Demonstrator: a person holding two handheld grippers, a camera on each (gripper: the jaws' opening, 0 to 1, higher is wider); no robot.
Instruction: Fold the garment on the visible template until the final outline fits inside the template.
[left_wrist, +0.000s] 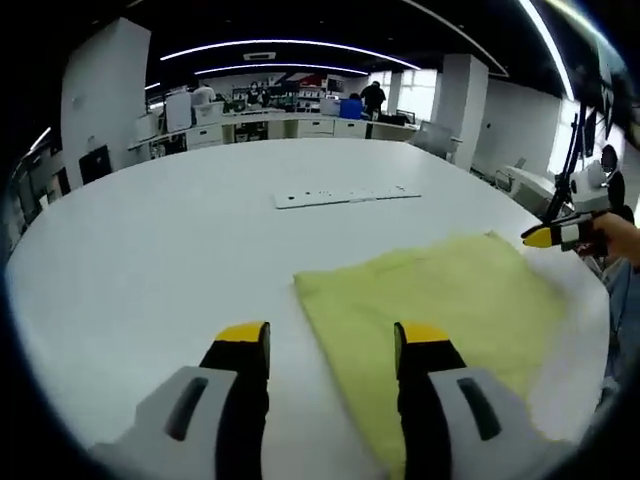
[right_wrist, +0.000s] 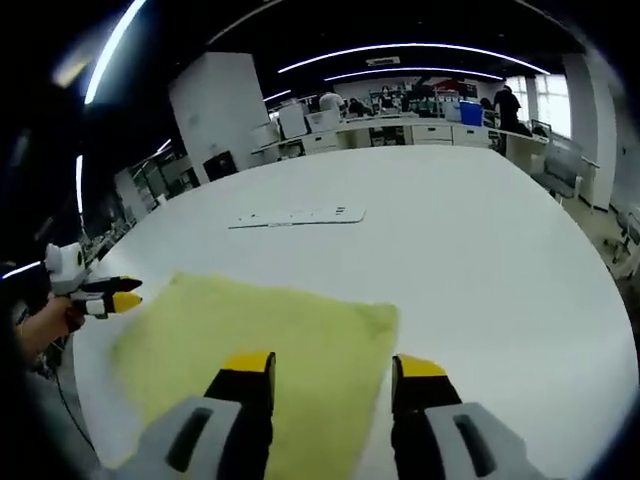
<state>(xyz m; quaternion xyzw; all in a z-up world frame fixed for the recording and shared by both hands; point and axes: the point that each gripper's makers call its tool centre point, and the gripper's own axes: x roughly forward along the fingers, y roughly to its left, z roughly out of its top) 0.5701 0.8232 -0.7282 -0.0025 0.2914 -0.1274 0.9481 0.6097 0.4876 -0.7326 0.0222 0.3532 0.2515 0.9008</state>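
A yellow-green garment (left_wrist: 440, 300) lies flat, folded to a rough rectangle, on the white round table (left_wrist: 160, 250). In the left gripper view, my left gripper (left_wrist: 333, 345) is open above the garment's near left edge, nothing between its jaws. My right gripper (left_wrist: 555, 235), held by a hand (left_wrist: 620, 235), hovers at the garment's far right corner. In the right gripper view, my right gripper (right_wrist: 335, 375) is open over the garment (right_wrist: 260, 340), near its right edge. The left gripper (right_wrist: 110, 292) sits at the cloth's left corner. I cannot make out a template outline.
A thin white strip (left_wrist: 345, 196) with small marks lies on the table beyond the garment, also seen as the strip (right_wrist: 295, 215) in the right gripper view. Desks, monitors and people stand far behind. The table edge (right_wrist: 600, 300) curves close on the right.
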